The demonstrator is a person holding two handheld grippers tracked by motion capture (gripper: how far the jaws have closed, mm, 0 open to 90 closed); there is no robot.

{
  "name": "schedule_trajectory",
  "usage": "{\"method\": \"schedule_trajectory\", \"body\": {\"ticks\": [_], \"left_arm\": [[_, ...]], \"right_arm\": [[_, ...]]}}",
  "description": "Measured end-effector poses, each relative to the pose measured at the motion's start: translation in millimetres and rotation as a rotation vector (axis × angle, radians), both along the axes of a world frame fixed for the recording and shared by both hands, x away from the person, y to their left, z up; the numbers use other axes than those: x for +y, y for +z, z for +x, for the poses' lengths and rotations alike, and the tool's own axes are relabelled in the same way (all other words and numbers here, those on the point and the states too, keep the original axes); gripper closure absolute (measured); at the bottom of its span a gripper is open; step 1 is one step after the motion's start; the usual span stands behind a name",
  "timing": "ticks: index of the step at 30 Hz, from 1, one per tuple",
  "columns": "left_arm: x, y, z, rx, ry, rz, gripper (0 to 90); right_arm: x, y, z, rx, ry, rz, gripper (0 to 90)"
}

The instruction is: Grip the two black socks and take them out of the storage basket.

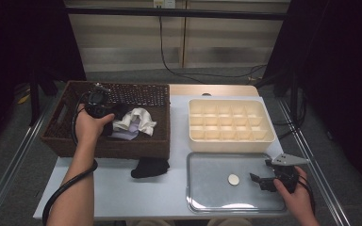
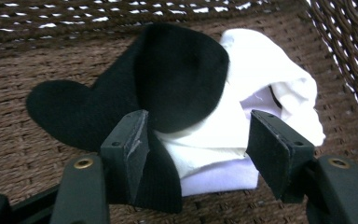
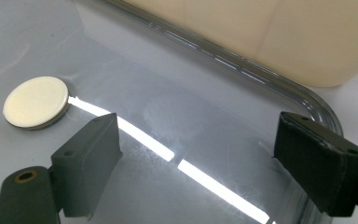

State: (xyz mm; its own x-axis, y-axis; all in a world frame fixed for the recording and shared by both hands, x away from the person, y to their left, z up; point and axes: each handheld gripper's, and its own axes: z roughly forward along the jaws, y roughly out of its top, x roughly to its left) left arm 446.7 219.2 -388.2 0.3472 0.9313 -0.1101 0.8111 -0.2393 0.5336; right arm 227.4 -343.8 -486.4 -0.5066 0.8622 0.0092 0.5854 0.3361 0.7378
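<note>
In the far-left wicker basket (image 1: 66, 141), our left gripper (image 2: 196, 154) gapes over overlapping black sock (image 2: 168, 84) and white sock (image 2: 261, 70) (risking both); right gripper (image 3: 196, 154) idles open above the tray (image 1: 202, 197).

Basket (image 1: 61, 136) left on table (image 1: 118, 197), socks (image 1: 134, 122) inside; organizer (image 1: 231, 123) upper right; tray (image 1: 207, 197) lower right, disc (image 1: 234, 179) on it.
</note>
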Motion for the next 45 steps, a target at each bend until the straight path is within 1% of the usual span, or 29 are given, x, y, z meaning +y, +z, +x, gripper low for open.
{"method": "schedule_trajectory", "body": {"ticks": [3,5,6,7,8,10,12,14,15,16,18,21,23,25,26,29,30,31,32,34,35,36,37,38,40,42,43,44,45], "left_arm": [[0.0,3.9,1.8,-0.036,-0.011,0.027,38.2],[-0.3,4.9,3.7,-0.04,-0.008,0.024,37.8],[-0.3,5.1,5.6,-0.047,-0.018,0.038,37.4],[-1.1,4.4,7.0,-0.051,-0.016,0.043,37.3],[-1.9,3.4,8.5,-0.048,-0.017,0.041,37.3],[-3.1,-0.8,11.6,-0.048,-0.033,0.051,37.3],[-4.2,-6.8,14.2,-0.045,-0.029,0.049,37.3],[-4.1,-12.4,16.6,-0.043,-0.034,0.063,37.5],[-4.1,-16.4,18.0,-0.04,-0.022,0.062,37.9],[-2.8,-18.4,19.2,-0.037,-0.021,0.075,38.0],[-1.6,-21.9,20.8,-0.04,-0.014,0.076,38.9],[0.0,-27.1,23.2,-0.029,-0.003,0.052,39.1],[0.2,-28.3,23.5,-0.028,0.006,0.058,40.4],[0.5,-28.9,23.9,-0.021,0.014,0.055,45.0],[0.9,-29.6,24.2,-0.02,0.018,0.061,46.6],[2.2,-29.5,24.3,-0.003,0.014,0.063,56.6],[2.7,-30.0,24.1,0.012,0.01,0.062,66.7],[3.3,-29.6,24.1,0.028,0.011,0.063,66.7],[4.1,-29.0,23.8,0.03,0.01,0.059,68.8],[5.2,-27.0,23.0,0.046,0.01,0.047,76.0],[6.0,-25.1,22.4,0.041,0.015,0.041,80.6],[7.1,-23.2,22.3,0.047,0.004,0.038,80.6],[7.0,-21.3,22.0,0.055,0.011,0.027,81.4],[6.9,-18.6,21.4,0.073,0.006,0.023,81.9],[7.0,-13.9,20.4,0.069,-0.007,0.034,83.1],[7.9,-8.9,19.1,0.074,-0.018,0.026,86.2],[8.1,-5.9,18.0,0.069,-0.022,0.016,87.2],[7.8,-3.9,17.1,0.073,-0.02,0.01,87.2],[7.8,-0.5,15.7,0.075,-0.029,0.008,87.4]], "right_arm": [[0.0,0.0,0.1,0.0,0.001,0.0,14.0],[0.0,0.0,0.1,0.001,0.001,0.0,14.0],[0.0,0.0,0.1,0.0,0.001,0.0,14.0],[0.0,0.0,0.0,0.0,0.001,0.0,14.0],[0.0,0.0,0.1,0.0,0.001,0.0,14.0],[0.0,-0.1,0.0,-0.001,0.001,0.001,14.0],[0.0,-0.2,0.1,-0.002,0.002,0.0,14.0],[0.0,-0.1,0.0,-0.001,0.001,0.001,14.0],[-0.1,-0.2,0.1,-0.003,0.002,0.001,14.0],[0.0,-0.2,0.1,-0.003,0.002,0.001,14.0],[-0.1,-0.2,0.1,-0.003,0.003,0.001,14.0],[-0.1,-0.3,0.1,-0.003,0.002,0.001,14.0],[-0.1,-0.3,0.1,-0.004,0.002,0.001,14.0],[-0.1,-0.3,0.1,-0.004,0.002,0.001,14.0],[-0.1,-0.3,0.1,-0.004,0.002,0.001,14.0],[-0.1,-0.3,0.0,-0.004,0.002,0.001,14.1],[0.0,-0.3,0.0,-0.004,0.002,0.001,14.0],[0.0,-0.3,0.0,-0.004,0.002,0.001,14.0],[-0.1,-0.3,0.0,-0.005,0.003,0.0,14.1],[-0.1,-0.3,0.0,-0.005,0.003,0.0,14.0],[0.0,-0.3,0.0,-0.005,0.002,-0.001,14.0],[0.0,-0.3,0.0,-0.005,0.002,-0.001,14.0],[0.0,-0.3,0.0,-0.005,0.003,-0.001,14.0],[0.0,-0.3,0.0,-0.005,0.003,-0.001,14.0],[0.0,-0.3,0.0,-0.004,0.002,0.0,14.1],[0.0,-0.3,0.0,-0.004,0.002,0.0,14.0],[0.0,-0.3,0.1,-0.004,0.003,0.0,14.1],[0.0,-0.3,0.1,-0.004,0.003,0.0,14.1],[0.0,-0.2,0.0,-0.004,0.003,0.0,14.0]]}}
